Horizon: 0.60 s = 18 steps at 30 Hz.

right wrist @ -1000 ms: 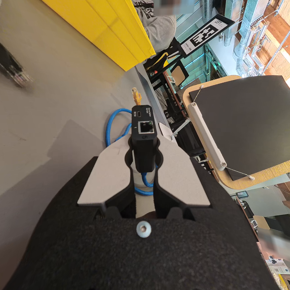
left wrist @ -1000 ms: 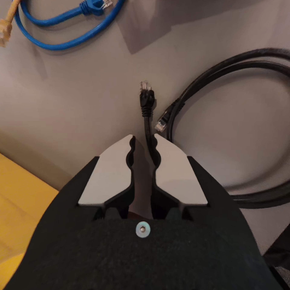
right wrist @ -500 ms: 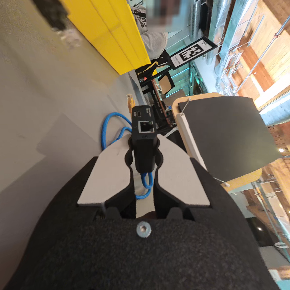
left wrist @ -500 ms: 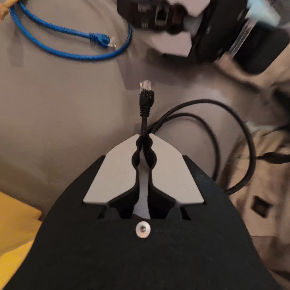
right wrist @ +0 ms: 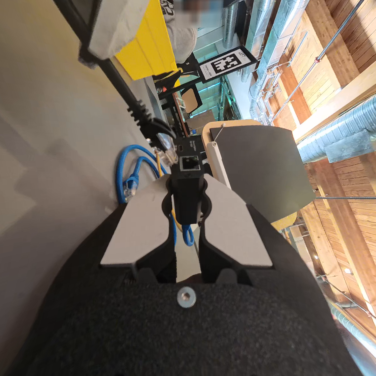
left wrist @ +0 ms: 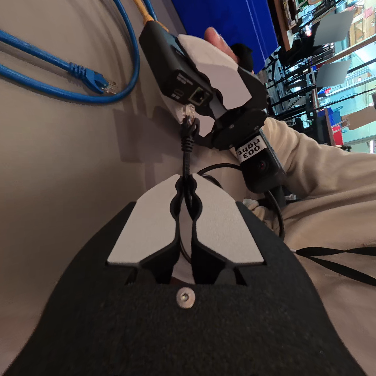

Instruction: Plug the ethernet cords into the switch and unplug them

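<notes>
My left gripper (left wrist: 186, 179) is shut on a black ethernet cord (left wrist: 186, 162), a little behind its clear plug (left wrist: 186, 114). The plug tip sits just beside the open port (left wrist: 198, 97) of a small black switch (left wrist: 171, 67). My right gripper (right wrist: 187, 179) is shut on that switch (right wrist: 186, 195) and holds it above the table with the port (right wrist: 190, 163) facing the camera. In the right wrist view the black cord's plug (right wrist: 165, 148) comes in from the upper left and hangs at the port's left edge, not inside it. The right gripper also shows in the left wrist view (left wrist: 211, 67).
A blue ethernet cord (left wrist: 87, 77) lies looped on the grey table (left wrist: 61, 162), its plug free; it also shows in the right wrist view (right wrist: 130, 183). A yellow cord (left wrist: 145, 14) runs behind the switch. A yellow bin (right wrist: 146, 46), a person's sleeve (left wrist: 325, 183) and a blue bin (left wrist: 223, 26) stand nearby. The left gripper's tips are roughly 10 cm from the right gripper's.
My left gripper closed on the black cord, lifted it off the table and carried its plug up to the switch's port. The right gripper kept hold of the switch and tilted a little.
</notes>
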### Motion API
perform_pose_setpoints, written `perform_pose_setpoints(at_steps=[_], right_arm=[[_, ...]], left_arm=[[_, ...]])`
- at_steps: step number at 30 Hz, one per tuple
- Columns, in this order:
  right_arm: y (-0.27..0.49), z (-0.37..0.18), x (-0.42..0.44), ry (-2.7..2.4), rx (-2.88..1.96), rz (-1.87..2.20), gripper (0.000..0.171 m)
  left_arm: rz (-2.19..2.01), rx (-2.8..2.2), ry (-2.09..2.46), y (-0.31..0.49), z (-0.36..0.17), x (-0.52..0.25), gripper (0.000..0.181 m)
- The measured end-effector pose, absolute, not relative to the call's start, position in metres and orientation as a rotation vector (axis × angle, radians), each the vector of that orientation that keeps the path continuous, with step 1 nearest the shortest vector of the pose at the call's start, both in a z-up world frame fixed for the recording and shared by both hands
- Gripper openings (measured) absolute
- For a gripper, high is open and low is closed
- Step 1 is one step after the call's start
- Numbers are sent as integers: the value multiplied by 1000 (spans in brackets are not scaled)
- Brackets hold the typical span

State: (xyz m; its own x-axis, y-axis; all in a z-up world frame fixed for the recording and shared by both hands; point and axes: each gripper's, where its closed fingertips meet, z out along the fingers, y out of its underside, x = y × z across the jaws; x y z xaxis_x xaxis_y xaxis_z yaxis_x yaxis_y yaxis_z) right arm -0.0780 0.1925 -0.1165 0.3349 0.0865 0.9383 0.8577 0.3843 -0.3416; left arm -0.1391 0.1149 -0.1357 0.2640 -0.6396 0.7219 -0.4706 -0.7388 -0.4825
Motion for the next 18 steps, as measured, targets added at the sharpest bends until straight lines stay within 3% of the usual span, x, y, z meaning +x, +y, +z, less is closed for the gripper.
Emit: perform_pose_setpoints(at_steps=[18], right_arm=[[195,-124,-80,-1180,-1046,-747,24]], left_arm=[[-1527,-2378,962,117,-132,-137,5]])
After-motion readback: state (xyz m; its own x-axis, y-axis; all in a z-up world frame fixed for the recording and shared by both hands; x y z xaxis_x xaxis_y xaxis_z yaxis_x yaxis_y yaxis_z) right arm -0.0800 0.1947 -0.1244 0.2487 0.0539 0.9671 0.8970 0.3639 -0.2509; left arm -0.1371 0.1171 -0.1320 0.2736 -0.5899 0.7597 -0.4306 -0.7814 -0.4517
